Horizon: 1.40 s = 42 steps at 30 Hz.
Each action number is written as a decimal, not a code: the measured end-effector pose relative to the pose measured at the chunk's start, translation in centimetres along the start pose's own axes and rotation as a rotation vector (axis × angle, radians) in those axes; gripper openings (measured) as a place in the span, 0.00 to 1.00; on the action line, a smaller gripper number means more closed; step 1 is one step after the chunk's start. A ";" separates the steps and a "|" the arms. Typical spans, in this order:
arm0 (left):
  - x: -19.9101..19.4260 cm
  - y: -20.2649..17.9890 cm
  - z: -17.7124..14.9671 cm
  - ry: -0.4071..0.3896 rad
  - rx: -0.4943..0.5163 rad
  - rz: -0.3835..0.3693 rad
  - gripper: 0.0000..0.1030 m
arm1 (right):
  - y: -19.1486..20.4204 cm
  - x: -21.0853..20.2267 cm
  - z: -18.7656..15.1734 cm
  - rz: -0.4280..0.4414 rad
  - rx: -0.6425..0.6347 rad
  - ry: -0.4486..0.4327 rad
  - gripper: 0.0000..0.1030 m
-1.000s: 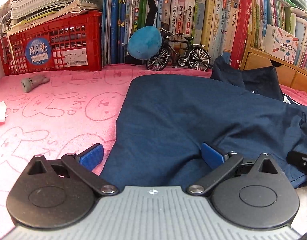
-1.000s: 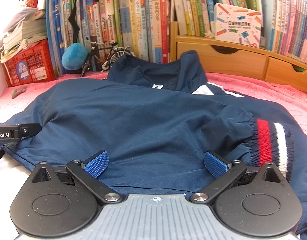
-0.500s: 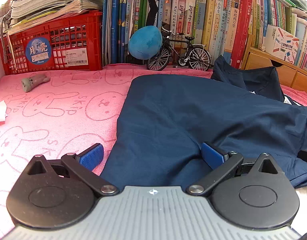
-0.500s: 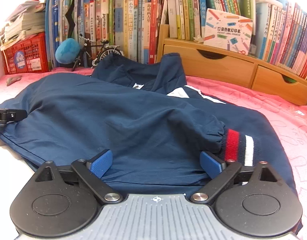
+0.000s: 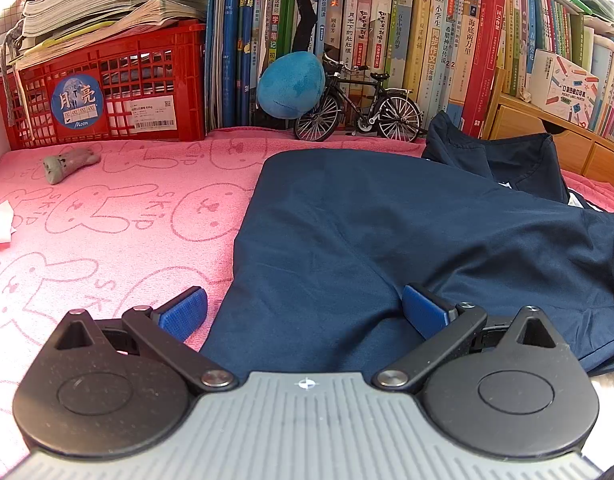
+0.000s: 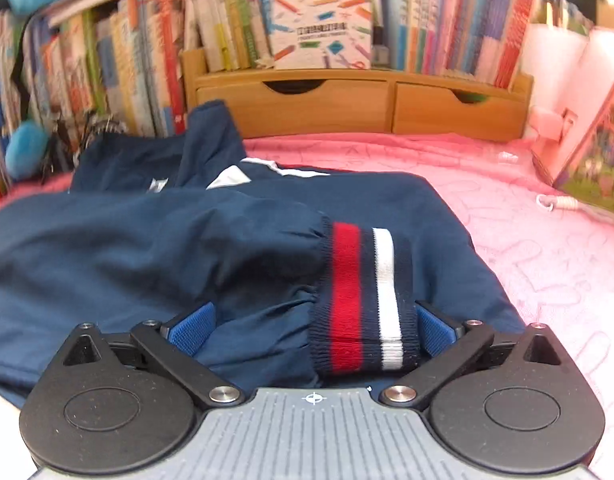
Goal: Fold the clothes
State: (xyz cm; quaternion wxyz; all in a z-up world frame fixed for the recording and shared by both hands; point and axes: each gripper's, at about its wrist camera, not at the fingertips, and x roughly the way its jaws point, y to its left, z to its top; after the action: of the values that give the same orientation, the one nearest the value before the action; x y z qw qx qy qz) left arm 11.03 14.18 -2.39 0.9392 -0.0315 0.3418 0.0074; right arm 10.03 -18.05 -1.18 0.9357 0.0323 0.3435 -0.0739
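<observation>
Cuff (image 6: 365,300) of navy jacket (image 6: 147,248) between opening right gripper (image 6: 313,326) pads, unpinched.

Home study — crammed bookshelves (image 5: 427,40)

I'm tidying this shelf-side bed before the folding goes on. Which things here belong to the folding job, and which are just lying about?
Part of the job:
navy jacket
its striped cuff
left hand-held gripper
right hand-held gripper, jaws opening around the cuff

Just lying about:
model bicycle
blue plush
red crate
grey toy
books
</observation>
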 end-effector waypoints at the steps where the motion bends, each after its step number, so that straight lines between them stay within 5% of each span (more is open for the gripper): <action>1: 0.0 0.0 0.0 0.000 0.000 0.000 1.00 | 0.2 0.0 0.0 -0.007 -0.008 0.000 1.00; 7: 0.0 0.0 0.0 -0.001 0.003 0.003 1.00 | -0.2 0.2 0.2 -0.025 0.011 -0.001 1.00; 11: 0.0 0.0 0.0 0.001 -0.001 0.005 1.00 | -0.3 -1.1 -0.2 -0.223 0.090 -0.056 1.00; 14: 0.1 -0.1 0.1 0.002 -0.001 0.011 1.00 | 2.1 -3.5 -0.5 -0.240 0.091 -0.167 1.00; 20: 0.1 -0.1 0.1 0.002 0.000 0.012 1.00 | 11.1 -5.7 -0.5 0.191 -0.197 -0.219 1.00; 23: 0.1 0.0 0.0 0.003 -0.003 0.014 1.00 | 15.4 -5.7 -1.1 0.303 -0.393 -0.161 1.00; 26: 0.1 0.0 0.0 0.003 -0.002 0.016 1.00 | 17.0 -4.7 -1.8 0.309 -0.464 -0.076 1.00; 29: 0.1 0.0 0.0 0.004 -0.004 0.014 1.00 | 15.0 -3.6 -1.2 0.375 -0.346 0.005 1.00; 42: 0.1 0.0 0.0 0.005 -0.006 0.012 1.00 | 4.8 -2.9 -0.5 0.378 -0.236 0.037 1.00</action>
State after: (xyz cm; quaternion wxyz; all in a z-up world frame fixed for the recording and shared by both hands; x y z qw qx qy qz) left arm 11.07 14.21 -2.44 0.9381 -0.0322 0.3445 0.0138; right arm 8.33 -12.95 0.38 0.9237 -0.0122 0.3546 0.1442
